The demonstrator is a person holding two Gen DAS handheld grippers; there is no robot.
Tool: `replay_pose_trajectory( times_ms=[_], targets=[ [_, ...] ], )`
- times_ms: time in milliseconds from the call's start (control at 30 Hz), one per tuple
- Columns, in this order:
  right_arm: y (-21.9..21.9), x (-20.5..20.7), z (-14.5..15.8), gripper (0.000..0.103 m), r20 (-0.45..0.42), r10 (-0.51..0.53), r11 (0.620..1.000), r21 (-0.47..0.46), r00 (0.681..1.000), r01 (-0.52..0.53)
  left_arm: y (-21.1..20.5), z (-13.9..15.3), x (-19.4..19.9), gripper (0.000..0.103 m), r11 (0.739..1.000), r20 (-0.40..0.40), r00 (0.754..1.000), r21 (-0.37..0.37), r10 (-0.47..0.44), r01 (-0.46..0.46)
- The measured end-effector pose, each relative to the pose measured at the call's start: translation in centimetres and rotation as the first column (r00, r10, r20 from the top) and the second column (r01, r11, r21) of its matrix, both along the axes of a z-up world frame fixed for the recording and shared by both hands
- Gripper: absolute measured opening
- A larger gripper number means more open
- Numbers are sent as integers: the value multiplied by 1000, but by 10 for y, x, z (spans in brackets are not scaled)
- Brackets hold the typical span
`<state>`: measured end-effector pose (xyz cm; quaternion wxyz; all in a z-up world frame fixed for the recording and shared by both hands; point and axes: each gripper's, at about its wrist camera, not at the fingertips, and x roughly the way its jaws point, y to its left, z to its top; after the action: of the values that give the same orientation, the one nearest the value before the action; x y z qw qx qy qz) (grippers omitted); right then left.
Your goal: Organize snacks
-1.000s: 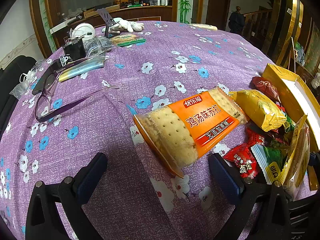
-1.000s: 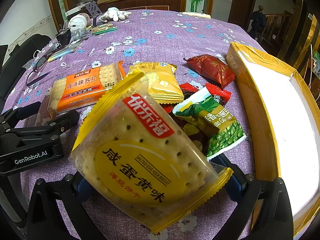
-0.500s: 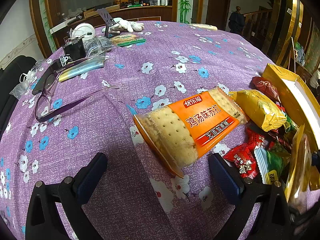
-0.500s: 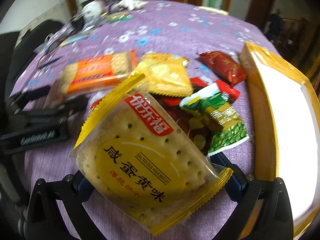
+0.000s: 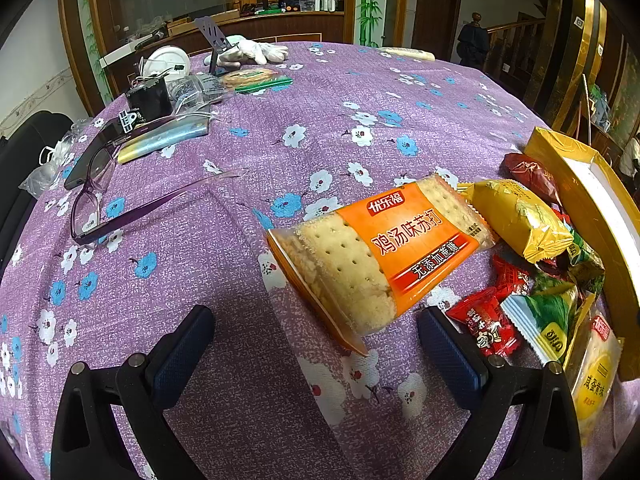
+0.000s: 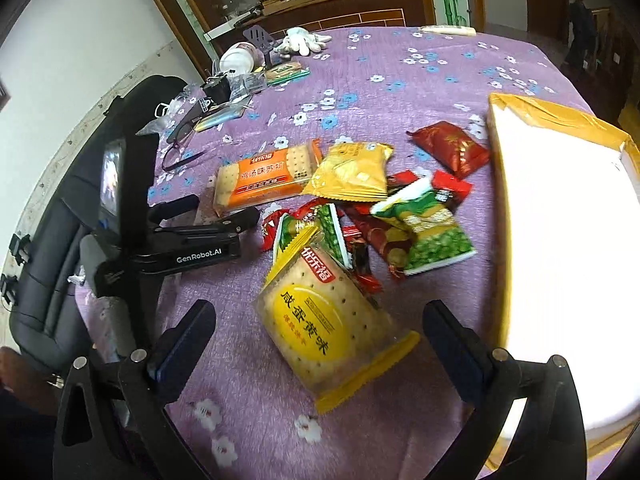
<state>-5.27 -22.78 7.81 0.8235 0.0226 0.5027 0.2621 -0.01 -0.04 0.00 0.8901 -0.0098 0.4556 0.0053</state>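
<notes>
My right gripper (image 6: 318, 336) is open; the yellow salted-egg biscuit pack (image 6: 334, 330) lies on the purple cloth between its fingers, leaning on the snack pile, not gripped. My left gripper (image 5: 316, 344) is open, just short of the orange cracker pack (image 5: 384, 256), which also shows in the right wrist view (image 6: 264, 176). The pile holds a yellow pack (image 6: 352, 172), a green pea pack (image 6: 430, 228), a dark red pack (image 6: 450, 146) and small red packets (image 5: 486, 328). The yellow box with a white inside (image 6: 560, 240) stands right of the pile.
Purple glasses (image 5: 120, 208), a phone (image 5: 94, 152), a silver pouch (image 5: 164, 140), a black box (image 5: 148, 98), white gloves (image 5: 256, 50) and a green-edged biscuit pack (image 5: 256, 78) lie at the table's far left. A black chair (image 6: 52, 220) stands at the left edge.
My right gripper has opened, let go of the yellow biscuit pack and drawn back and up; the pack now lies on the table against the pile. The left gripper has not moved.
</notes>
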Motion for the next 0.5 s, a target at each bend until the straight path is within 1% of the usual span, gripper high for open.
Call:
replay_pose_trajectory(
  times_ms=[67,200,267,333,367,500],
  targets=[
    [-4,-2,5,101,-6,14,1000,-2,1000,-15,0,0,0,103,1000,0,1000,0,0,0],
    [-3,-11,8,101,23,51,998,-47,998,-49,0,0,0,103,1000,0,1000,0,0,0],
    [-3,-18,7,101,37,69,995,-76,997,-66,0,0,0,103,1000,0,1000,0,0,0],
    [-3,-21,6,101,35,91,993,-81,995,-88,0,0,0,103,1000,0,1000,0,0,0],
    [-1,-22,6,101,44,101,990,-105,994,-96,0,0,0,103,1000,0,1000,0,0,0],
    [4,-21,3,101,65,150,979,-149,987,-139,0,0,-1,103,1000,0,1000,1,1,-1]
  ],
)
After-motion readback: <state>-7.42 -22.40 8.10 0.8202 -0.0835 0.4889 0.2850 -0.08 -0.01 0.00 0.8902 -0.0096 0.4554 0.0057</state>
